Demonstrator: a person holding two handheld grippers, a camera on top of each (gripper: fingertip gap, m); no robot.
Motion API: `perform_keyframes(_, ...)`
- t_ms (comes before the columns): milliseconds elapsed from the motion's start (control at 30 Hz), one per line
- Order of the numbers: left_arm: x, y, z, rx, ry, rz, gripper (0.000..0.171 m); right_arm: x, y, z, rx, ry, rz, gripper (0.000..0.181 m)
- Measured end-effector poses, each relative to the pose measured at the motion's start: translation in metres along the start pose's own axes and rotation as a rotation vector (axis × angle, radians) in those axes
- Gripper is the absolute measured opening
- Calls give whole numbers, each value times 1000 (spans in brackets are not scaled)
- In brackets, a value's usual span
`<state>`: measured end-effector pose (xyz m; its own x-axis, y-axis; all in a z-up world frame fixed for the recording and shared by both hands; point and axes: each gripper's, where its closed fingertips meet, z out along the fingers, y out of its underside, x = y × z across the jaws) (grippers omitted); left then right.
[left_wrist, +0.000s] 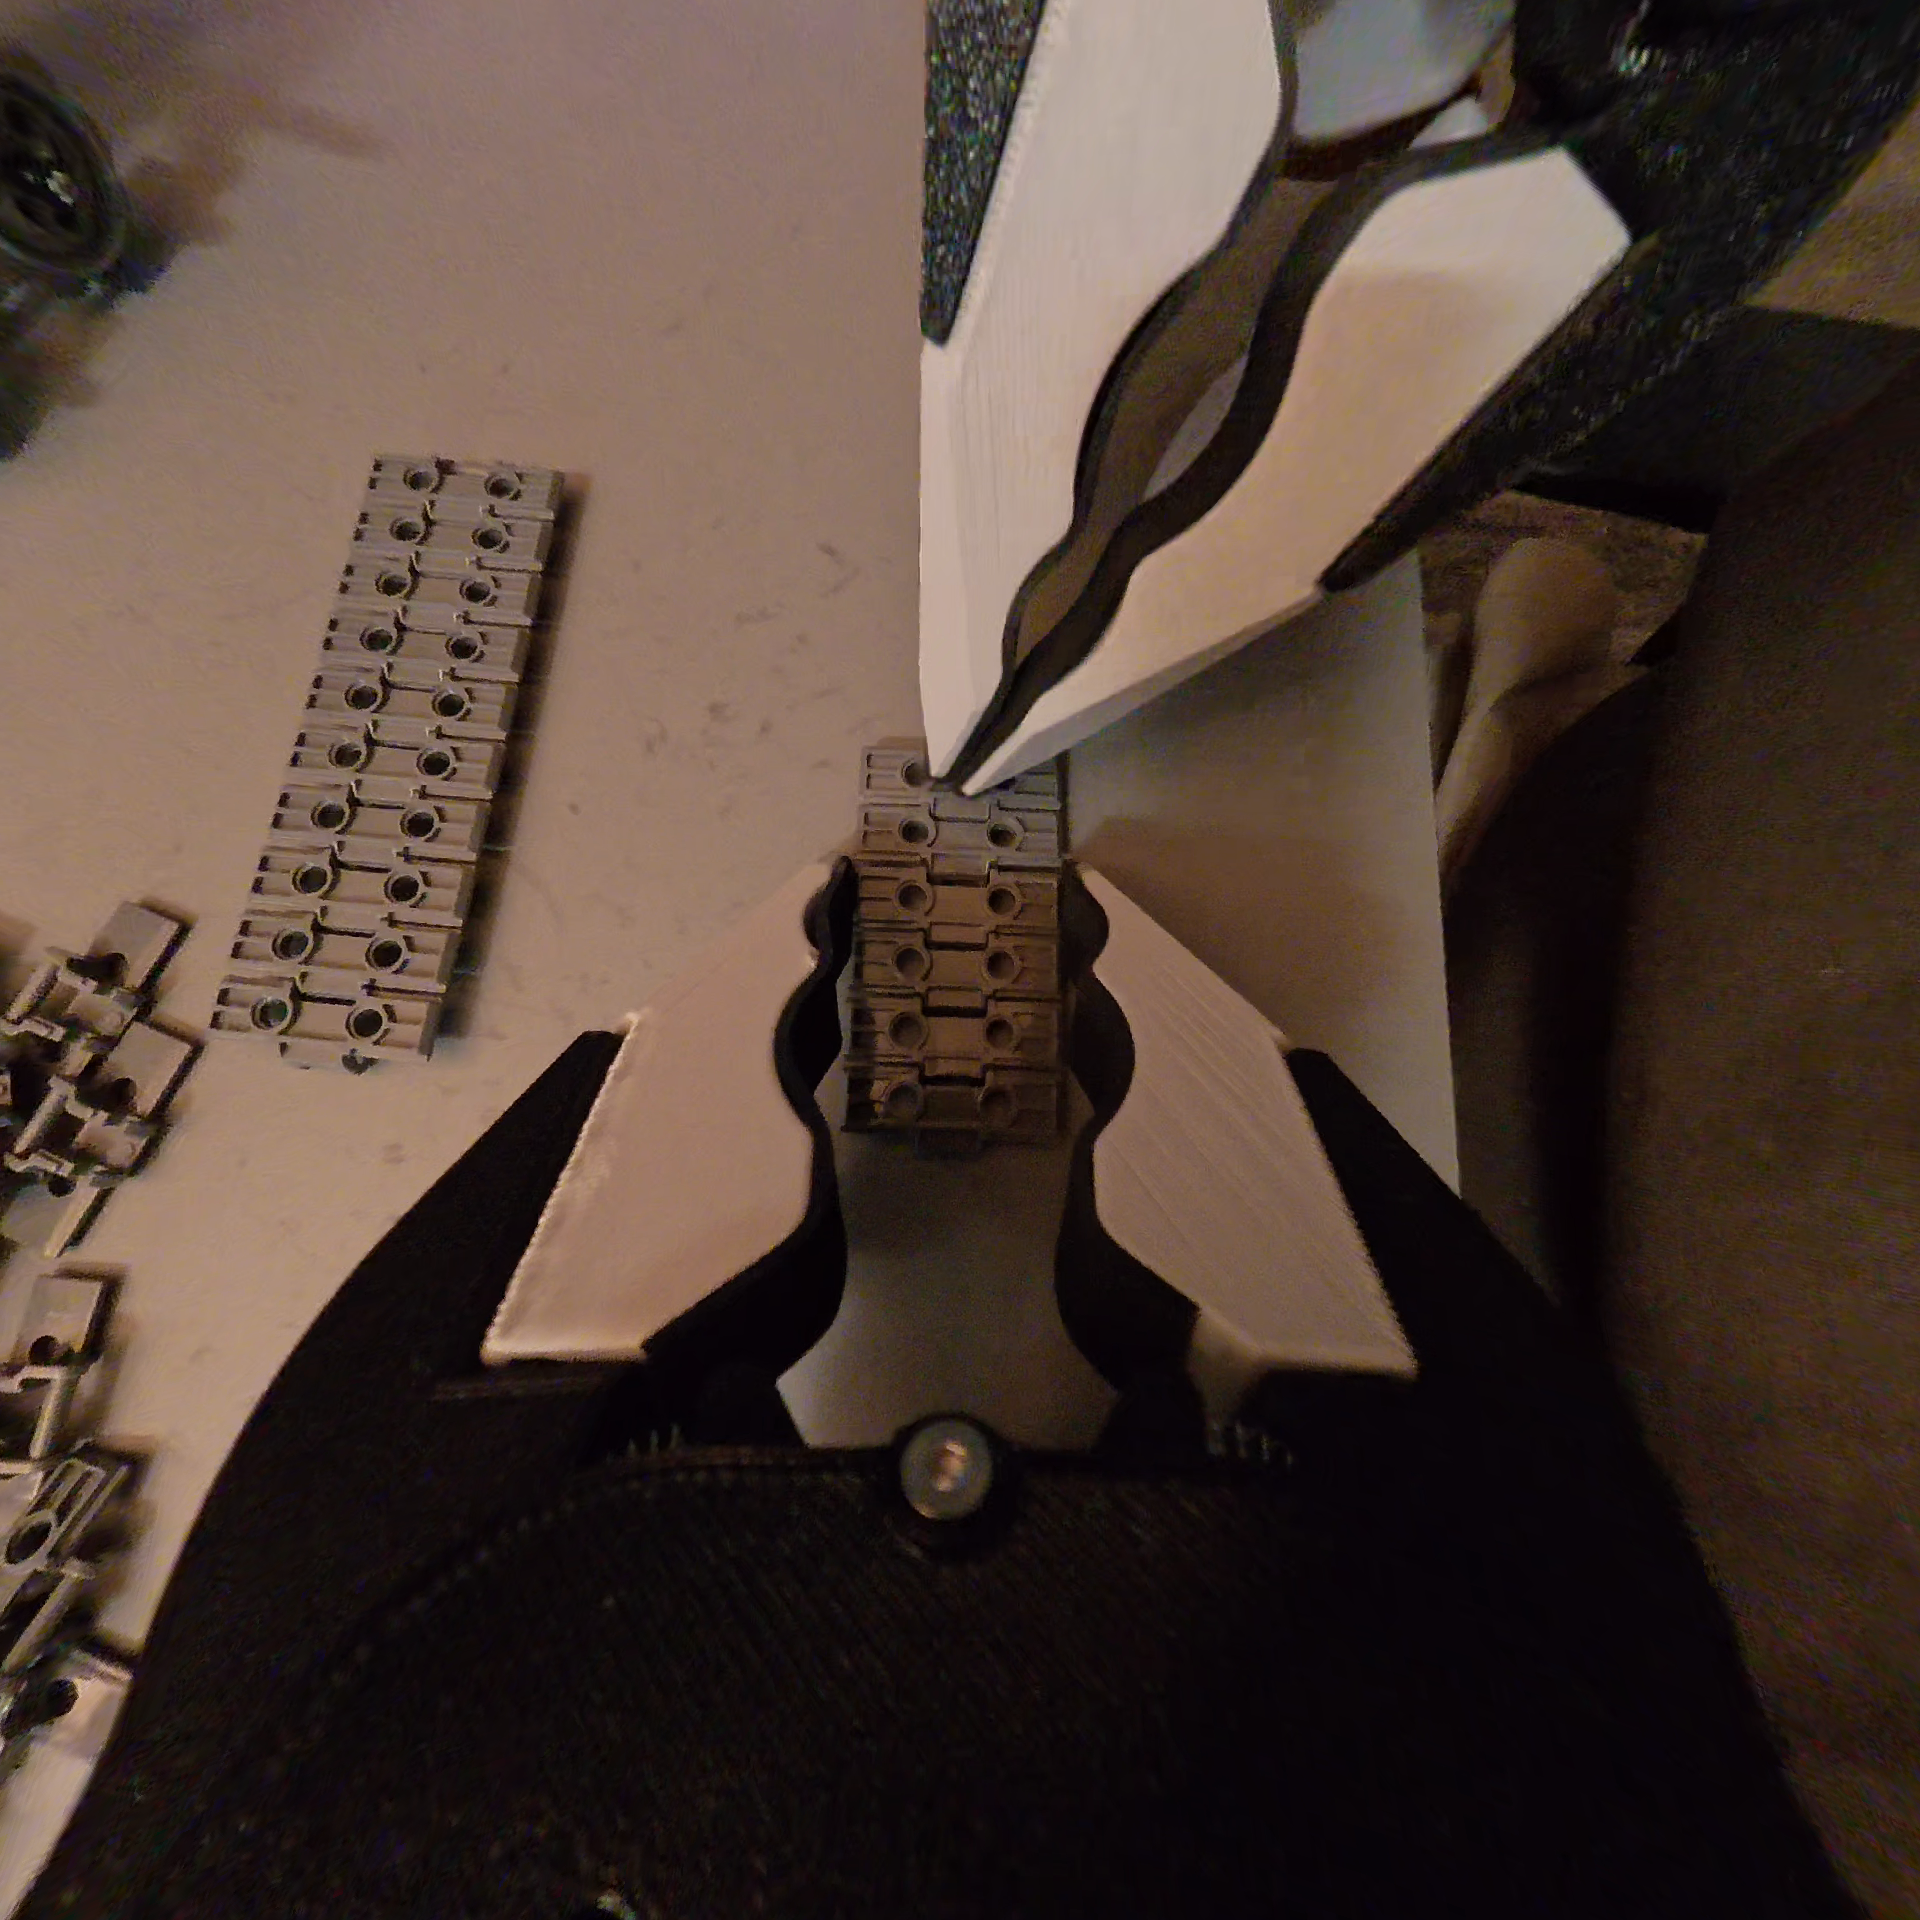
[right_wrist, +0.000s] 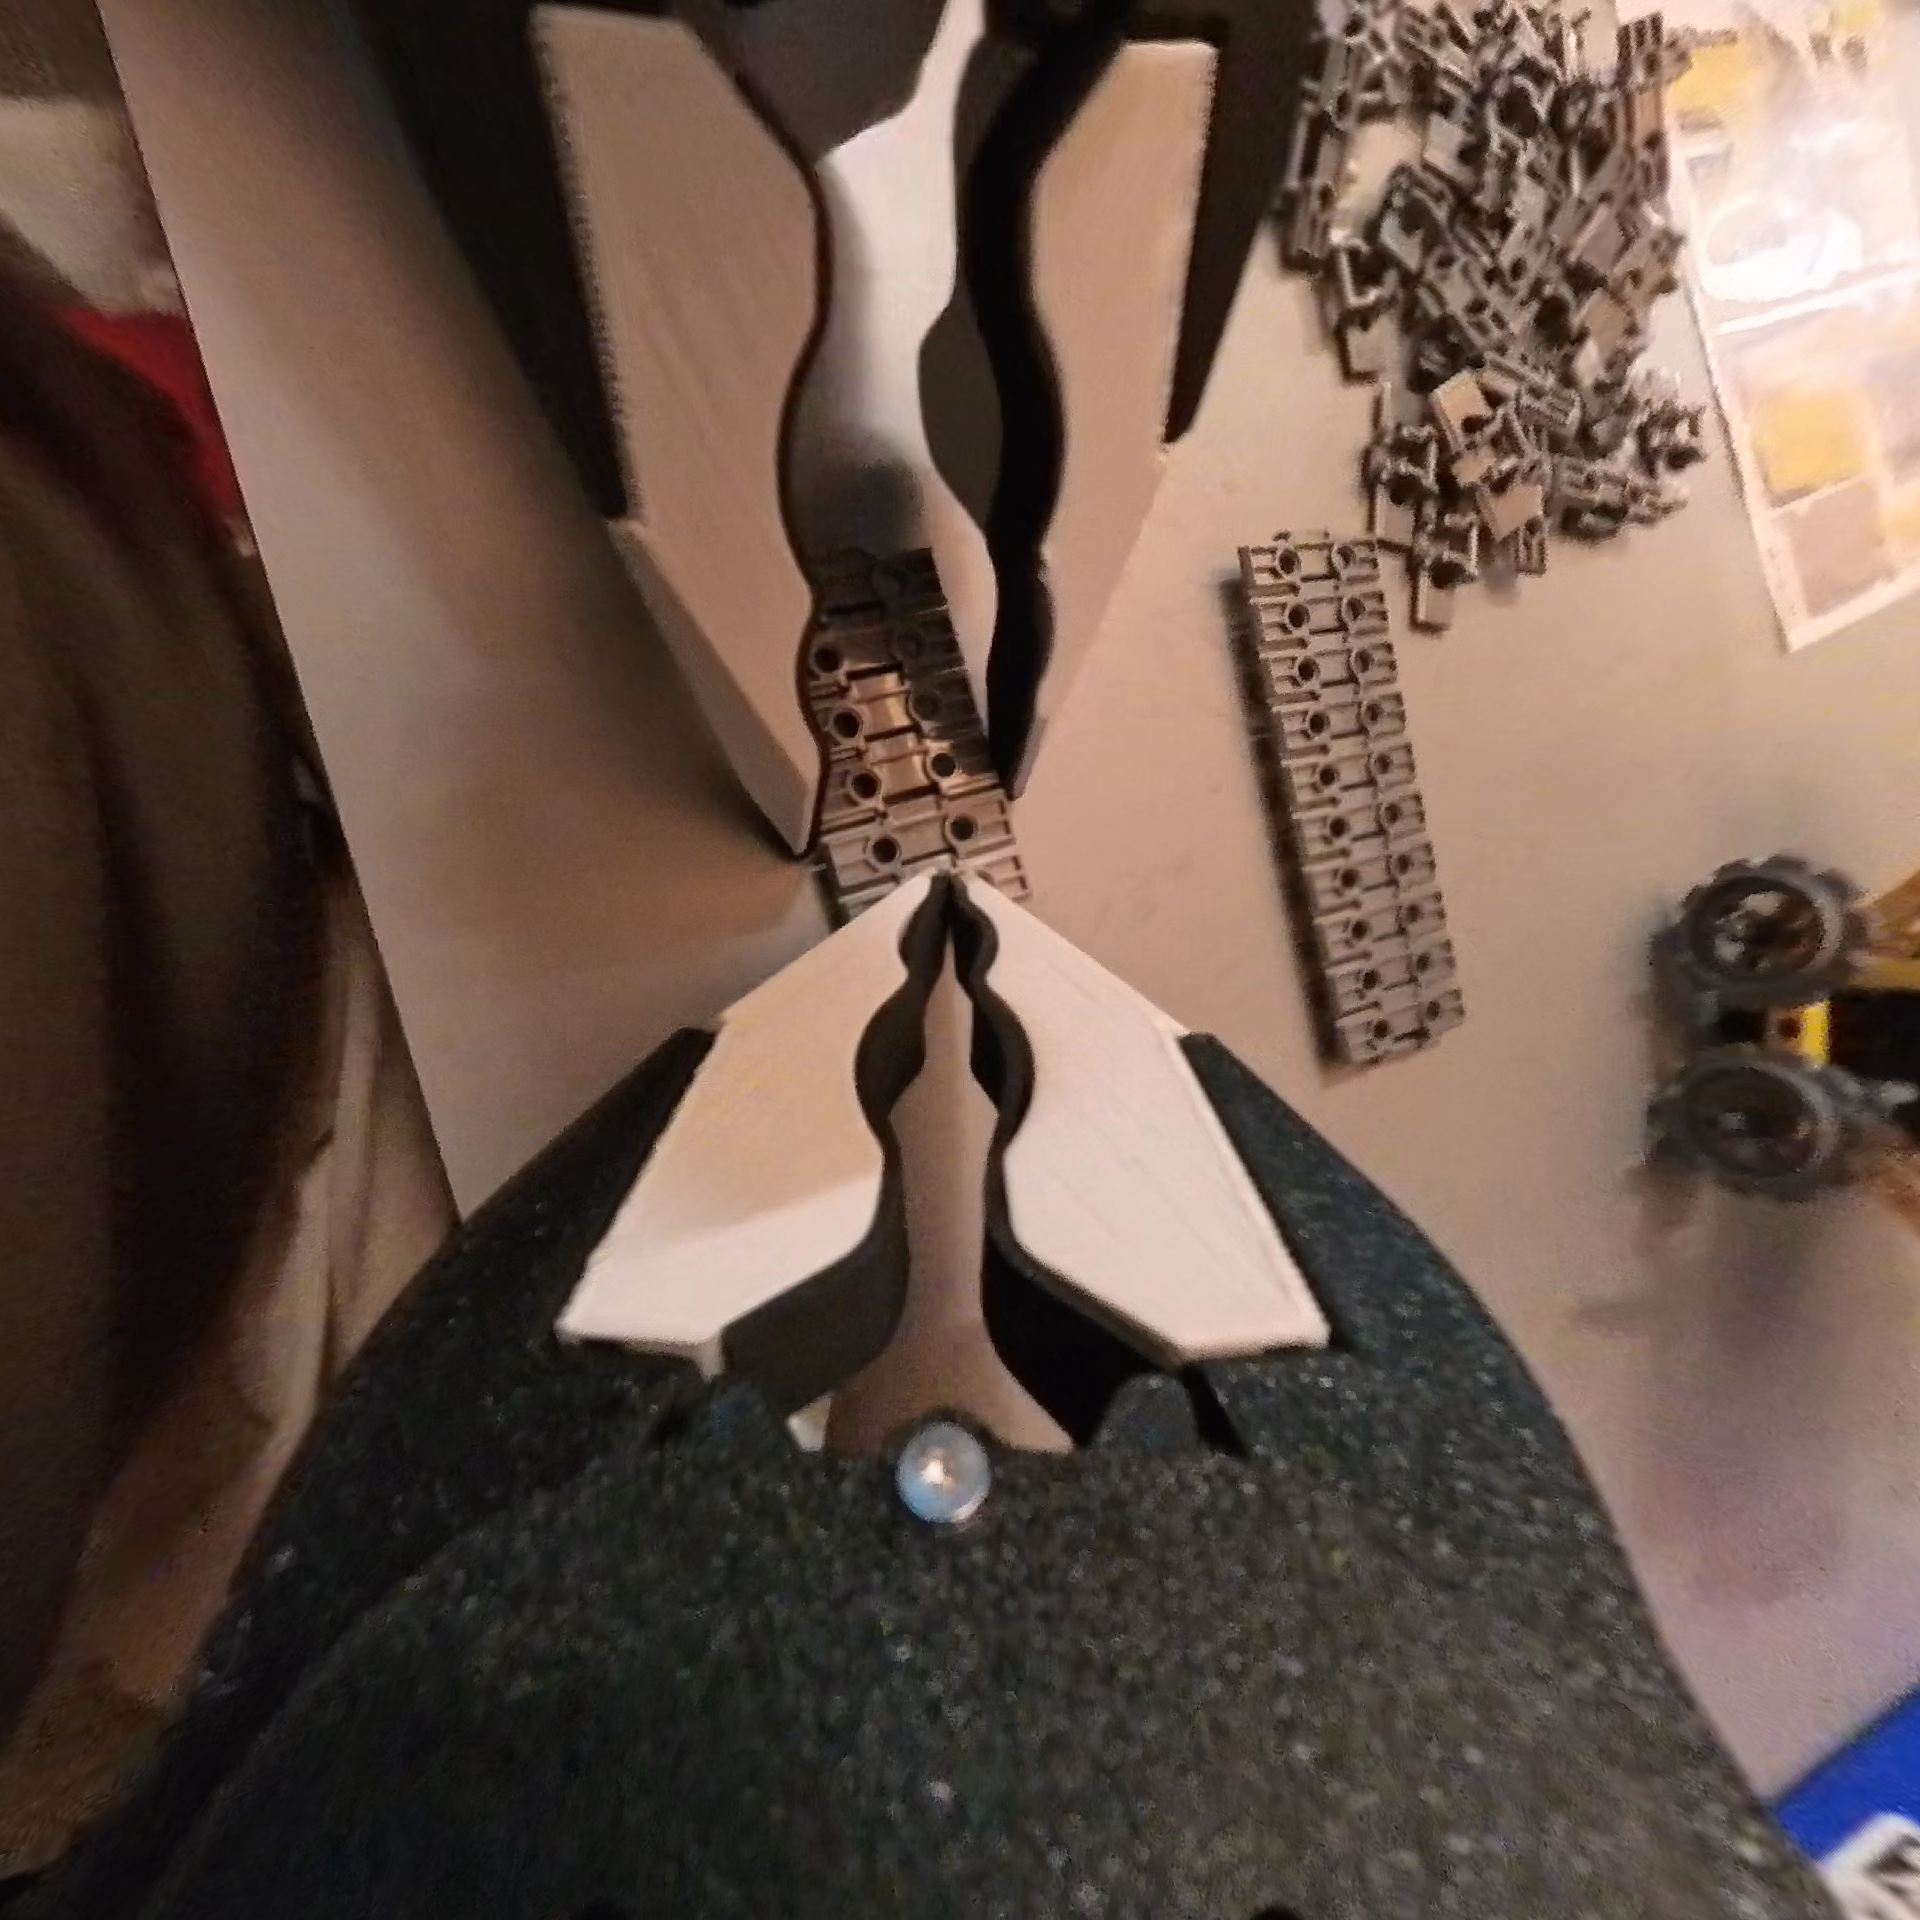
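Observation:
A short grey strip of linked track pieces (left_wrist: 956, 997) lies on the pale table near its edge. My left gripper (left_wrist: 956, 883) straddles it, and both fingers press against its long sides. My right gripper (left_wrist: 951, 779) comes in from the opposite side with its tips together, touching the strip's end link. In the right wrist view the right gripper (right_wrist: 945, 883) meets the near end of the strip (right_wrist: 894, 717), and the left gripper (right_wrist: 906, 816) clamps the strip from above.
A longer grey track strip (left_wrist: 390, 758) (right_wrist: 1351, 800) lies flat beside it. A pile of loose grey links (right_wrist: 1496, 291) (left_wrist: 73, 1060), a wheeled assembly (right_wrist: 1745, 1029) and a printed sheet (right_wrist: 1787, 312) lie farther off. The table edge (left_wrist: 1439, 935) runs close by. The grippers are tip to tip, or close to it.

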<state>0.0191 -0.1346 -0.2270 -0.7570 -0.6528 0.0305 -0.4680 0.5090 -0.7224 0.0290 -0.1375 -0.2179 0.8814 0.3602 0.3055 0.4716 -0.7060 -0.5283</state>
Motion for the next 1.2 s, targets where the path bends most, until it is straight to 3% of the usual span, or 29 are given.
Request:
perform_keyframes(100,0,0,0,0,-2,-1,38,5,-9,-9,102,27,103,11)
perform_keyframes(200,1,0,0,1,6,3,41,4,-19,-16,191,28,160,4)
perform_keyframes(267,1,-1,-1,5,9,-3,61,5,-19,-12,191,44,154,0)
perform_keyframes(333,0,-3,-3,28,6,-8,60,3,-16,-5,157,45,120,0)
perform_keyframes(533,-1,6,-8,6,-27,12,37,-3,-10,7,105,-60,159,0)
perform_keyframes(733,-1,6,-8,6,8,-19,36,-5,-11,8,8,-162,165,0)
perform_keyframes(900,-1,6,-8,7,16,-25,36,-5,-13,10,-80,-133,71,0)
perform_keyframes(1200,0,6,-9,9,41,-50,45,0,-15,10,83,-47,272,0)
